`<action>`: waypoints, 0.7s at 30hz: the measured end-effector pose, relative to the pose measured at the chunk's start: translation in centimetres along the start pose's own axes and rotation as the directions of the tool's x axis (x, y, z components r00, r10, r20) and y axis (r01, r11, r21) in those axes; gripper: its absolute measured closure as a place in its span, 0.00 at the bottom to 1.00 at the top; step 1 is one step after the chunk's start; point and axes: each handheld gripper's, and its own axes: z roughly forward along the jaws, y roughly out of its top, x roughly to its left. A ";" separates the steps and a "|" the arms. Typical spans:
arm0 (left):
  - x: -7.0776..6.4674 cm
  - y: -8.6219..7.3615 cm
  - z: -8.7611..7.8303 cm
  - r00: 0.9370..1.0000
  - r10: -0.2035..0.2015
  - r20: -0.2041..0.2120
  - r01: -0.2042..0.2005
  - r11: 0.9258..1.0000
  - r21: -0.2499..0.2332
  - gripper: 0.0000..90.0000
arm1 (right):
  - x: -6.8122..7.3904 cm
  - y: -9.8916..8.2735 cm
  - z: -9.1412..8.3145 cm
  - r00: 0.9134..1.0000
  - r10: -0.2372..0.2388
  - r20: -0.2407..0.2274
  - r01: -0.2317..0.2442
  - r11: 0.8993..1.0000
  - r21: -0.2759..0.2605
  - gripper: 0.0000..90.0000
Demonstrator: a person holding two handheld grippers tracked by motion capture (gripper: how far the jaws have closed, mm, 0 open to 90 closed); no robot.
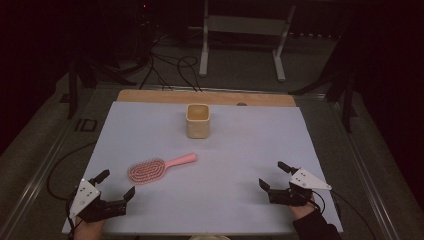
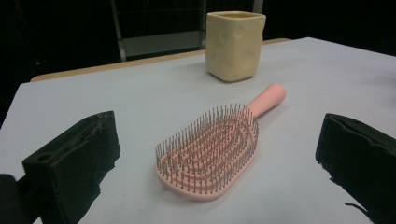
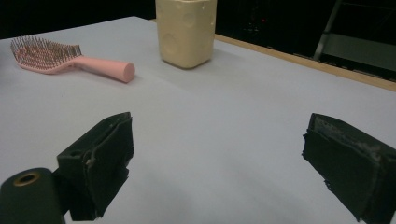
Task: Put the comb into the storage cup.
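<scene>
Surface: a pale sheet covering most of a wooden top, whose bare far edge shows as a tan strip; everything in use lies on the sheet.

Cup: a cream, square-sided holder with dimpled walls, standing upright far of centre with its mouth open upward; it stands apart from the brush, farther back and to its right.

Brush: a pink hairbrush lying flat, bristles up, left of centre and nearer than the cup. Its oval head points near-left toward the left hand-held gripper; its handle runs far-right toward the cup and stops short of it.

Brush, handling: judged light and stiff, moulded plastic with an open slotted head. The rounded handle looks smooth and could twist or slip in a shallow pinch. The bristles are thin pins that would flex and give no firm hold.

Brush, where to hold: best across the handle or the neck where it meets the head, squeezing side to side, so the head hangs free for lowering into the cup.

Left hand-held gripper: at the near-left corner, jaws spread wide with nothing between them, aimed at the brush head just ahead of it.

Right hand-held gripper: at the near right, jaws likewise wide apart and holding nothing, well apart from the brush and the cup.
</scene>
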 end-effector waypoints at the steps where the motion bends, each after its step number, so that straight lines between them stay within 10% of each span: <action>1: 0.0 0.0 0.0 1.000 -0.005 0.002 0.005 1.000 -0.003 0.00 | 0.0 0.0 0.0 1.000 -0.004 0.002 0.004 1.000 0.002 0.09; 21: -0.1 0.1 0.3 1.000 -0.005 0.008 0.004 1.000 0.002 0.00 | 0.1 -0.1 0.3 1.000 -0.001 -0.003 0.001 1.000 0.008 0.10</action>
